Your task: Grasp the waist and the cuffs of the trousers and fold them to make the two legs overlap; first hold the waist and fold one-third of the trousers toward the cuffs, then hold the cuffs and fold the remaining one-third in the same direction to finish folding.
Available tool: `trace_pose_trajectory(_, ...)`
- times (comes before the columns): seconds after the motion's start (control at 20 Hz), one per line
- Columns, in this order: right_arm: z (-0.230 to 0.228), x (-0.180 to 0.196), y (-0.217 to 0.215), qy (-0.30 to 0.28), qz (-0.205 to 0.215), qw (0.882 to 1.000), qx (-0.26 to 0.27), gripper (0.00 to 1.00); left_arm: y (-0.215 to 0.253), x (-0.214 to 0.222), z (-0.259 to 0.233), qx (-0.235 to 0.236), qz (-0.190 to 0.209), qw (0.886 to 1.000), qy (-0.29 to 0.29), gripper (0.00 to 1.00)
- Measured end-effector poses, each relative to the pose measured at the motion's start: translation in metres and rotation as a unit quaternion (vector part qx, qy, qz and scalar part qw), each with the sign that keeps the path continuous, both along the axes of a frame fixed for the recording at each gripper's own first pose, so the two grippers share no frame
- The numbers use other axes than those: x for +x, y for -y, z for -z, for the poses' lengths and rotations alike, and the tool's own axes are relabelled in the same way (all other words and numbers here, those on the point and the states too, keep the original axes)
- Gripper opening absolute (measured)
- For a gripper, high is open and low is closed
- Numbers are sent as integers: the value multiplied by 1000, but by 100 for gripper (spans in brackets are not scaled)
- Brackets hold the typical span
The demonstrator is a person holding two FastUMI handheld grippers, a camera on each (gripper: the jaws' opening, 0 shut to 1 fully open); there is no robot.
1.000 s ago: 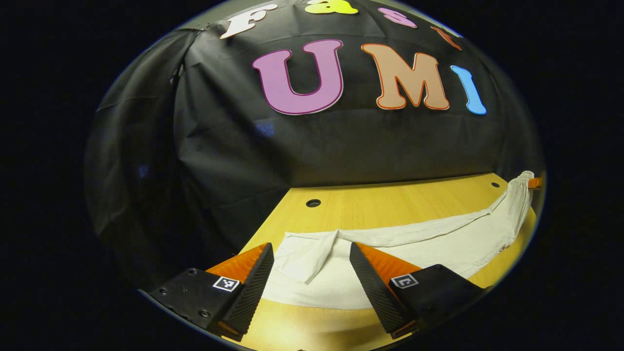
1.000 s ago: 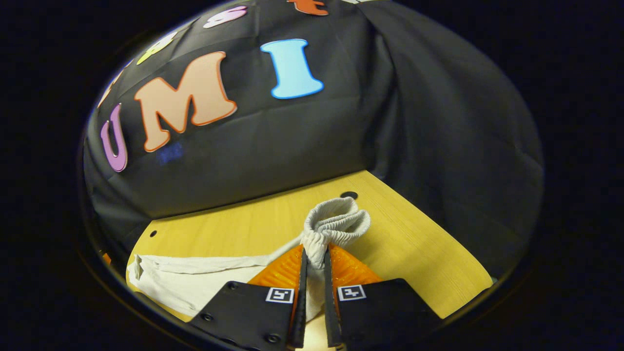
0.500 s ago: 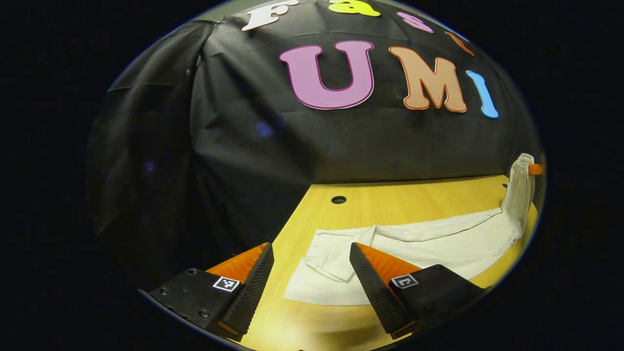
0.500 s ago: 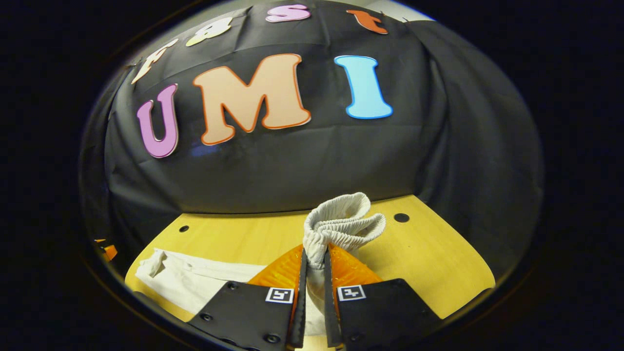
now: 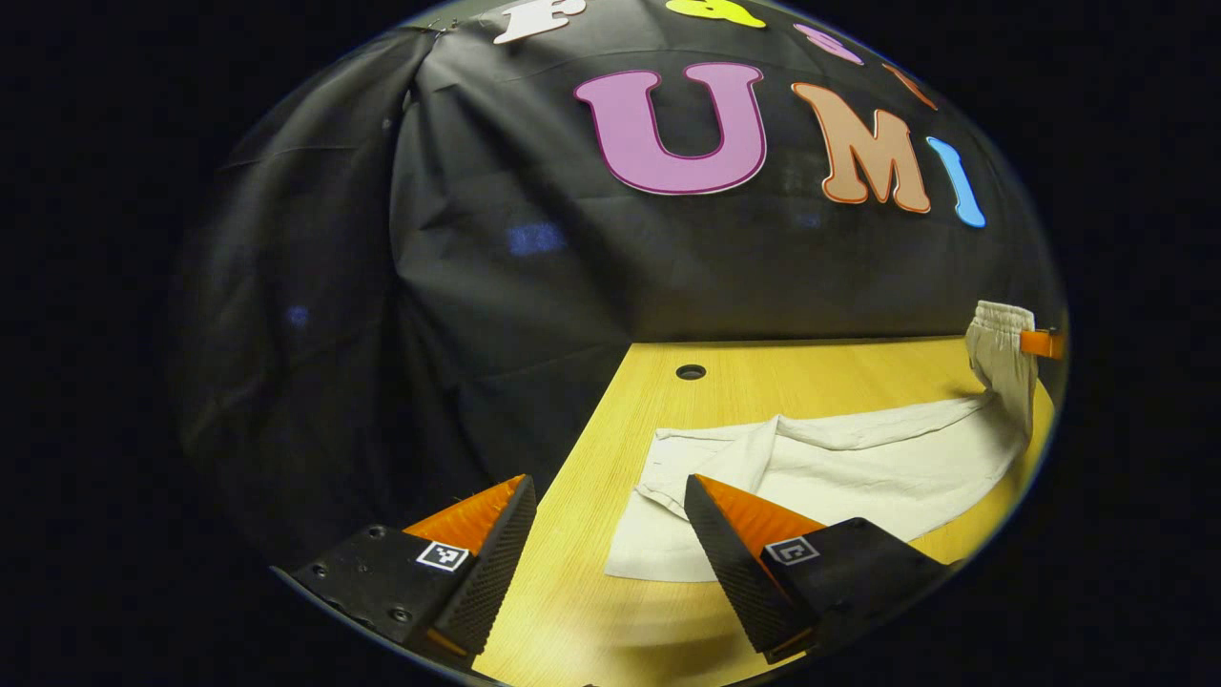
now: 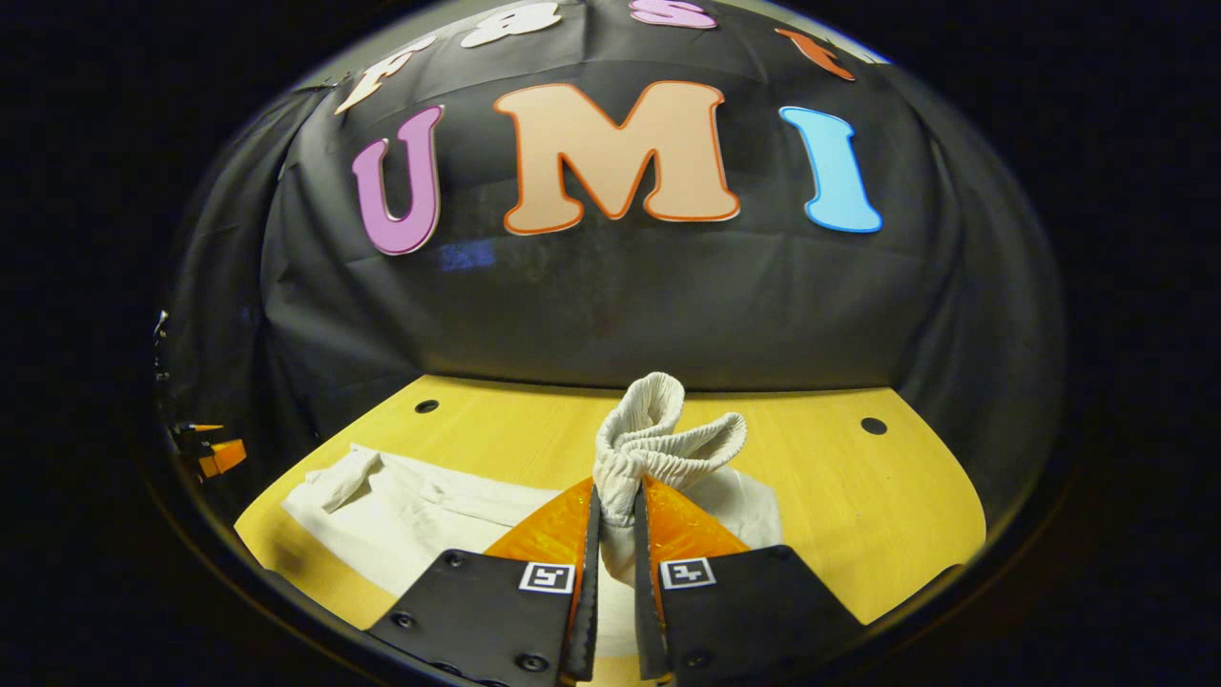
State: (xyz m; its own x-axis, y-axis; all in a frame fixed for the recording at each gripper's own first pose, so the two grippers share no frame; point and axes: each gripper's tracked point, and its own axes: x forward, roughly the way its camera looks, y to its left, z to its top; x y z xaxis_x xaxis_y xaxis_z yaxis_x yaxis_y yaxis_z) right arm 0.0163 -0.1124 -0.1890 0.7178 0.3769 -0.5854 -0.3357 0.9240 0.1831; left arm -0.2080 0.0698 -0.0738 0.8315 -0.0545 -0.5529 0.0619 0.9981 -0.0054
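Observation:
Cream trousers [image 5: 839, 458] lie lengthwise on the yellow wooden table [image 5: 610, 611], their cuff end nearest my left gripper [image 5: 610, 515]. That gripper is open, hovering just left of the cuffs with nothing between its fingers. The elastic waist [image 6: 658, 439] is bunched and lifted off the table, pinched between the fingers of my right gripper [image 6: 612, 506], which is shut on it. The legs [image 6: 401, 506] trail away to the left in the right gripper view. In the left gripper view the raised waist [image 5: 1000, 348] and the right gripper's tip [image 5: 1040, 342] appear at the far right.
Black cloth walls close in the table at the back and sides. Round holes sit in the tabletop near the back [image 5: 690, 371] [image 6: 873, 426] [image 6: 426, 406]. The left gripper [image 6: 215, 453] appears small at the left edge of the right gripper view.
My left gripper has let the cuffs go behind and shifted left, so the trousers slid rightward in its view. The right gripper has swung left, carrying the held waist over the legs.

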Motion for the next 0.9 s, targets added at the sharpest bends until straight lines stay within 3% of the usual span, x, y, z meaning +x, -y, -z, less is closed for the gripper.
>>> trace_pose_trajectory(0.45,-6,-2,8,-52,-88,993,-51,20,-6,-5,22,-13,11,1000,-23,96)
trace_pose_trajectory(0.5,0,-5,8,-57,-96,992,-57,14,-6,-6,25,-15,13,999,-26,96)
trace_pose_trajectory(0.65,0,-4,9,-56,-119,990,-54,42,0,-9,36,-33,19,999,-38,97)
trace_pose_trajectory(0.75,-17,10,11,-40,-117,991,-54,98,3,-9,49,-45,24,997,-51,96)
trace_pose_trajectory(0.9,-39,-4,21,-36,-106,992,-60,98,17,-8,69,-70,34,994,-72,97)
